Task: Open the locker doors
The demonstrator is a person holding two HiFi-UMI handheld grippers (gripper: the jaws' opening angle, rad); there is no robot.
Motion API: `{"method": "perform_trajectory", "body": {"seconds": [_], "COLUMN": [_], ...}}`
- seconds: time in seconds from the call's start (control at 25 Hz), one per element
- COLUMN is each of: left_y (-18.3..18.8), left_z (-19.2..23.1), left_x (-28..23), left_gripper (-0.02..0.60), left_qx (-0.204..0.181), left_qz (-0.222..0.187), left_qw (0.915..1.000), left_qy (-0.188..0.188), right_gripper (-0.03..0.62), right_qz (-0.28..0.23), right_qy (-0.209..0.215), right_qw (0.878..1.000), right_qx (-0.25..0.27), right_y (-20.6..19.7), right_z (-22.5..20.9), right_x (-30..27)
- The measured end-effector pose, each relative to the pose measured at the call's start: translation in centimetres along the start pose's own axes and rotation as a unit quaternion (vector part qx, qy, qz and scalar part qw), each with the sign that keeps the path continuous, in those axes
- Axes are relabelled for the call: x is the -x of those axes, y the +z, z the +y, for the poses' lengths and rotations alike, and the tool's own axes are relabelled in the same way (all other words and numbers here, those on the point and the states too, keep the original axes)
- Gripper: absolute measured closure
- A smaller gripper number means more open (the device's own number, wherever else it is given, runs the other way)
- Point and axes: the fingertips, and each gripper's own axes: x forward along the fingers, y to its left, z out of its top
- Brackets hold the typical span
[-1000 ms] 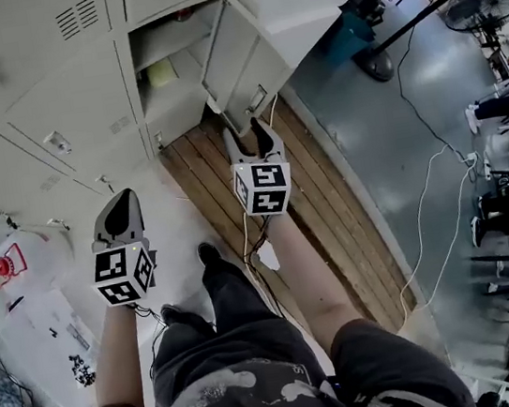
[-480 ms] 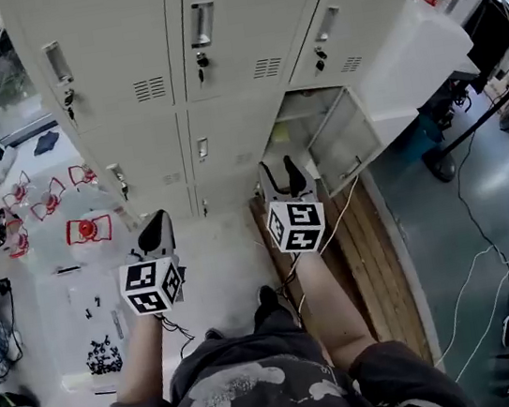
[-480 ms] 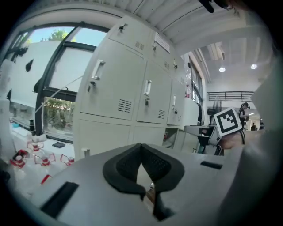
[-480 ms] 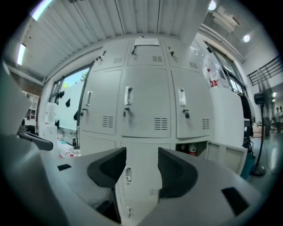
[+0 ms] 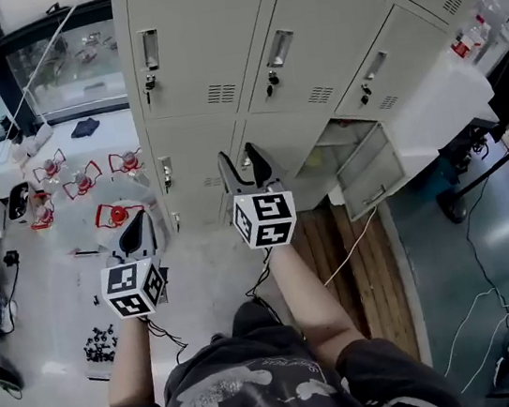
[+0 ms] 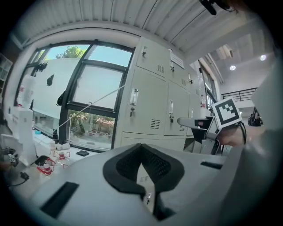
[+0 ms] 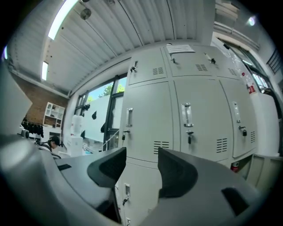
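A bank of grey lockers (image 5: 209, 24) fills the top of the head view. One lower-row door (image 5: 373, 171) at the right stands swung open; the doors beside and above it are closed. My right gripper (image 5: 241, 164) is open and empty, raised in front of a closed lower door. Through its jaws (image 7: 141, 170) I see that door's handle (image 7: 127, 190), with the upper handles (image 7: 187, 115) higher up. My left gripper (image 5: 136, 233) is shut and empty, further left and back from the lockers. In the left gripper view its pads (image 6: 142, 152) meet, and the right gripper (image 6: 194, 122) shows ahead.
Red-and-white items (image 5: 89, 175) lie on the floor at the left below a window (image 5: 63, 65). Small black parts (image 5: 98, 344) are scattered near my left arm. Wooden boards (image 5: 357, 258) and a white cable (image 5: 350, 240) run under the open locker. A stand base (image 5: 452, 206) is at the right.
The head view has swung up from the floor to the locker fronts. The right gripper has moved left, away from the open door to a closed one. Both grippers' jaws are unchanged.
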Motion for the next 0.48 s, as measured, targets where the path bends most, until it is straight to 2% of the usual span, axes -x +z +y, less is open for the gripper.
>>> {"method": "perform_trajectory", "body": {"seconds": [0.28,0.48], "left_y": [2.1,3.4], "left_z": [4.8,7.0], "left_x": [1.7,1.3], "left_gripper": [0.574,0.574], "left_qx": [0.010,0.003], "left_qz": [-0.024,-0.029], "left_qw": [0.9989,0.9986], "left_qy": [0.038,0.044], "right_gripper": [0.367,0.367], "right_qz": [-0.026,-0.041], "right_qy": [0.066,0.069], "right_qw": [0.997,0.997], "right_qx": [0.012,0.013], "right_y": [3.3,5.4], "right_z": [7.5,8.0], "right_x": [-4.6,-7.2]}}
